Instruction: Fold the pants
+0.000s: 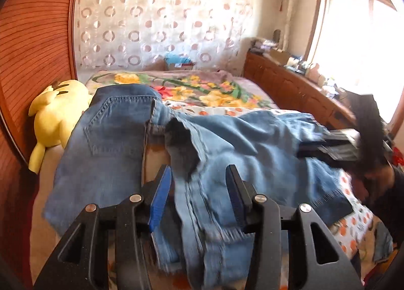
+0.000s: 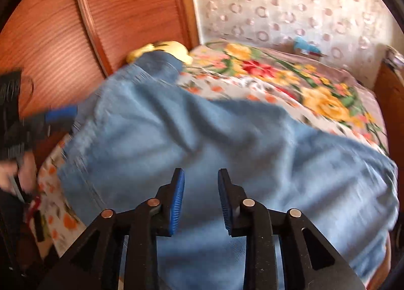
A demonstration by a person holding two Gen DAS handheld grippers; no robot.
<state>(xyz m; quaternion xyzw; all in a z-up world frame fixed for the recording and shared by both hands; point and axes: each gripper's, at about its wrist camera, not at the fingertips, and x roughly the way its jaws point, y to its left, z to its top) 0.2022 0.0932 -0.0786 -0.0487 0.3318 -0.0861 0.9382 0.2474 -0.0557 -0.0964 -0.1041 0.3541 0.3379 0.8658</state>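
While both tongs gape, jeans [image 1: 227,138] pocket in left view only

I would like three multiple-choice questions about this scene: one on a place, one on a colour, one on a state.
1. Where do the jeans lie?
A. on the bed
B. on the floor
C. on a chair

2. What colour is the plush toy beside the jeans?
A. red
B. yellow
C. green

3. How do the jaws of the right hand-held gripper stand?
A. clamped on denim
B. apart, pinching nothing
C. holding the toy

Key: 1 A, the flowered bedspread shows under and past them; 2 B, its body is plainly yellow; 3 B, a gap separates the blue pads.
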